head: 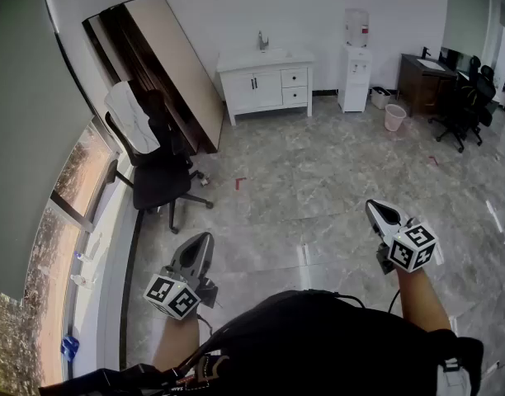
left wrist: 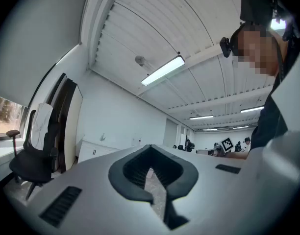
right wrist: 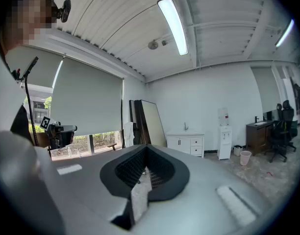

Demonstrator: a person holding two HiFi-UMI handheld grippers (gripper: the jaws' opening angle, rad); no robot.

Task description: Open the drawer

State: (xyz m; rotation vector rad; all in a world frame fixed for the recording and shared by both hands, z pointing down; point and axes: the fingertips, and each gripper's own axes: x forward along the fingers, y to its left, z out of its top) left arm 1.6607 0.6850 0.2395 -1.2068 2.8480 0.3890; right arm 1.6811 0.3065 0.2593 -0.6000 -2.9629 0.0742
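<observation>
A white cabinet (head: pixel 265 85) with a sink tap on top stands against the far wall. Two small drawers (head: pixel 294 87) sit one above the other at its right end, both closed. The cabinet also shows far off in the right gripper view (right wrist: pixel 186 143) and the left gripper view (left wrist: pixel 93 151). My left gripper (head: pixel 205 238) and right gripper (head: pixel 373 206) hang in front of my body over the marble floor, several steps from the cabinet. Both point toward it. Each has its jaws shut with nothing between them, as seen in the left gripper (left wrist: pixel 150 151) and right gripper (right wrist: pixel 146 148) views.
A black office chair (head: pixel 158 176) stands at the left by the window, with large boards (head: pixel 166 64) leaning on the wall behind it. Right of the cabinet are a water dispenser (head: pixel 356 60) and a pink bin (head: pixel 394 116). A dark desk (head: pixel 426 77) and chairs (head: pixel 467 106) stand beyond them.
</observation>
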